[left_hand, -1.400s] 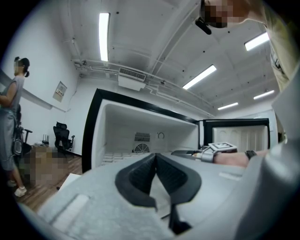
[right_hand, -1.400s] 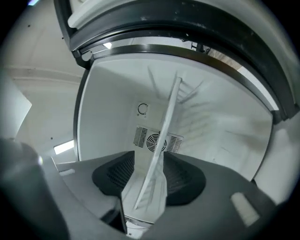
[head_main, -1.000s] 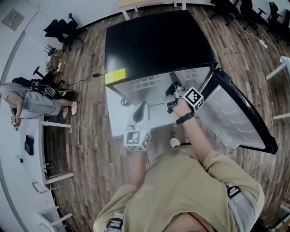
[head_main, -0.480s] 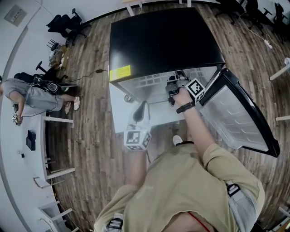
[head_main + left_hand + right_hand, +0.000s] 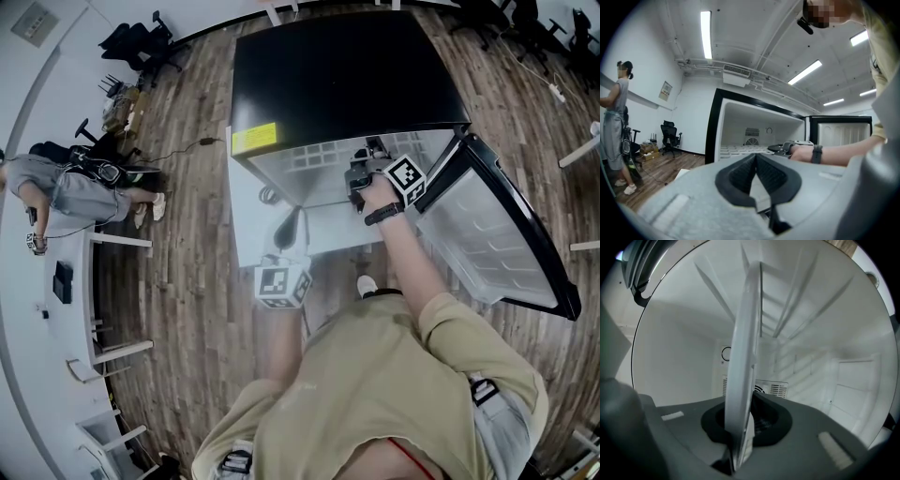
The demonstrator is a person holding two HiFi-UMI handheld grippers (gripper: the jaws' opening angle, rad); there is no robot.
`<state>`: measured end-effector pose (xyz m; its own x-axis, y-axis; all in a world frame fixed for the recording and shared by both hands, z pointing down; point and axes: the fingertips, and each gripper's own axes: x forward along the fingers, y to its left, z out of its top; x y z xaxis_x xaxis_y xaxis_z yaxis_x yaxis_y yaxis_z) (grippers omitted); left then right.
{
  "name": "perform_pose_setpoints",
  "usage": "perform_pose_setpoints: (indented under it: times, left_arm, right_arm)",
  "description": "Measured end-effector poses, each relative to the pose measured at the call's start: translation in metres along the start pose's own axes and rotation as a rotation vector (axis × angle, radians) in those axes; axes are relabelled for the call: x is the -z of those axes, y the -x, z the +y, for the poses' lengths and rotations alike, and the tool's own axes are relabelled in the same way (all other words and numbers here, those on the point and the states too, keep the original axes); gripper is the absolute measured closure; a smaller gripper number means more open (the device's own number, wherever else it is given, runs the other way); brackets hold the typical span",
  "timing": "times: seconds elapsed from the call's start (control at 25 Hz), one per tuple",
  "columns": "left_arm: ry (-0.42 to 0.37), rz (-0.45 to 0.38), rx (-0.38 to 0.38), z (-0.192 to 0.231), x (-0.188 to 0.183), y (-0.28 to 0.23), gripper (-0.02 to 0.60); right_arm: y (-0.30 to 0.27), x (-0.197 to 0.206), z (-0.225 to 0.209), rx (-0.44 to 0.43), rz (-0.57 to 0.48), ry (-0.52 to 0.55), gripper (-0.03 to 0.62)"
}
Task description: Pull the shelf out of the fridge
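Note:
A black fridge (image 5: 347,75) stands open, its door (image 5: 497,234) swung out to the right. My right gripper (image 5: 361,178) reaches into the white interior at the level of a white shelf (image 5: 314,159). In the right gripper view the shelf's front edge (image 5: 745,357) runs edge-on between the jaws of the right gripper (image 5: 740,420), which are closing and press on it. My left gripper (image 5: 291,228) hangs in front of the fridge, apart from it. Seen in the left gripper view, this left gripper (image 5: 756,161) is shut with nothing in it.
The open door blocks the right side. A person (image 5: 80,192) stands at the far left by white tables (image 5: 37,309). Office chairs (image 5: 141,42) sit at the back left. Wooden floor surrounds the fridge.
My right gripper has moved deeper into the fridge and closed its jaws onto the shelf's front edge. The left gripper has hardly moved.

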<state>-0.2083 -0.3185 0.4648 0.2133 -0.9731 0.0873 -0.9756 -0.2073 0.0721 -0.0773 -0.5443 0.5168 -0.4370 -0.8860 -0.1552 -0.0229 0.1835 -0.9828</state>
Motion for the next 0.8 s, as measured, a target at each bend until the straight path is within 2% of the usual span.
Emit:
perform_pose_setpoints:
  times: [0.8]
  left_arm:
    - [0.008, -0.020, 0.058, -0.027, -0.004, 0.044, 0.580]
  right_arm:
    - [0.071, 0.014, 0.009, 0.000, -0.016, -0.074, 0.572]
